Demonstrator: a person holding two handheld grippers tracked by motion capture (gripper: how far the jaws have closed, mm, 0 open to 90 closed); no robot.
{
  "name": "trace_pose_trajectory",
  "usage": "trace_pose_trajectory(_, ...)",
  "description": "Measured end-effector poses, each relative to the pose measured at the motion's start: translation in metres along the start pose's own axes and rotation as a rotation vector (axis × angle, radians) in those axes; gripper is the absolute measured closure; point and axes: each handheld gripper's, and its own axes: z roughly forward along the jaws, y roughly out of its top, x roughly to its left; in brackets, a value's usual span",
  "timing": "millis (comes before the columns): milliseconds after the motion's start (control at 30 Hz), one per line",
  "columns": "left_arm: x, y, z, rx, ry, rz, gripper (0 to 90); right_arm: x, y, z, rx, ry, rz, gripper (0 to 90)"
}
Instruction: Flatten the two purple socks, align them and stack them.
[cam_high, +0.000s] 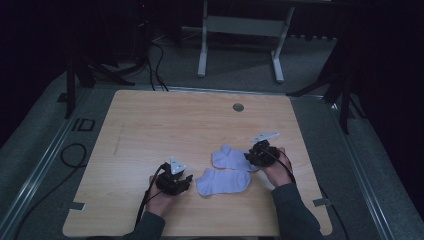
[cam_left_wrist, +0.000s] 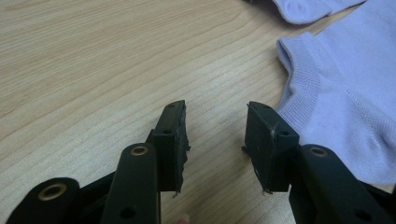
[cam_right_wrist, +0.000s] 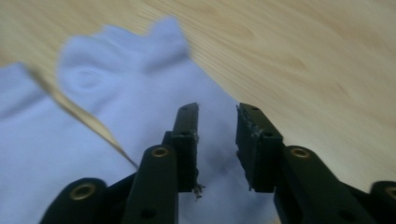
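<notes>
High view: two pale lilac socks are seen on the wooden table (cam_high: 150, 125), the near sock (cam_high: 223, 182) overlapping the far sock (cam_high: 227, 157) by a corner. The left tool (cam_high: 186, 179) is held just beside the near sock; the right tool (cam_high: 248, 156) is at the far sock's edge.

Left gripper view: the left tool (cam_left_wrist: 215, 135) is parted, empty, over bare woodgrain; the ribbed knit cuff (cam_left_wrist: 303, 79) lies alongside.

Right gripper view: the right tool (cam_right_wrist: 217, 140) is released, nothing pinched, w/ soft fabric below. Risk: the limp knit may bunch or drag its neighbour if one layer is snagged.
</notes>
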Motion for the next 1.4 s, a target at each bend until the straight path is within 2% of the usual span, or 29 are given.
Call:
trace_pose_trajectory(100,0.000,0.000,0.000,0.000,0.000,0.002,58.6,0.011,0.011,0.005,0.000,0.040,-0.078,63.7)
trace_pose_trajectory(167,0.000,0.000,0.000,0.000,0.000,0.004,58.4,0.019,0.016,0.010,0.021,0.082,-0.125,61.0)
trace_pose_trajectory(233,0.000,0.000,0.000,0.003,-0.001,0.004,58.3,0.028,0.022,0.014,0.030,0.102,-0.178,59.4)
trace_pose_trajectory(333,0.000,0.000,0.000,0.003,-0.002,0.004,58.1,0.036,0.029,0.022,0.053,0.119,-0.216,57.1)
trace_pose_trajectory(633,-0.001,0.000,0.000,0.002,-0.002,0.008,57.8,0.032,0.034,0.048,0.119,0.158,-0.199,47.8)
trace_pose_trajectory(833,-0.001,0.000,0.000,0.002,-0.001,0.010,57.6,0.030,0.034,0.053,0.130,0.161,-0.186,46.5)
trace_pose_trajectory(900,-0.001,0.000,0.000,0.002,0.000,0.010,57.5,0.029,0.034,0.053,0.132,0.162,-0.185,49.3)
trace_pose_trajectory(1100,-0.001,0.000,0.000,0.002,0.000,0.012,57.4,0.024,0.034,0.053,0.122,0.151,-0.175,65.7)
trace_pose_trajectory(1267,-0.001,0.000,0.000,0.001,0.001,0.013,57.3,0.026,0.035,0.052,0.125,0.150,-0.181,73.7)
trace_pose_trajectory(1300,-0.001,0.000,0.000,0.002,0.000,0.012,57.1,0.025,0.035,0.053,0.123,0.145,-0.182,78.5)
trace_pose_trajectory(1400,-0.001,0.000,0.000,0.002,-0.003,0.013,56.4,0.023,0.035,0.053,0.120,0.135,-0.178,85.2)
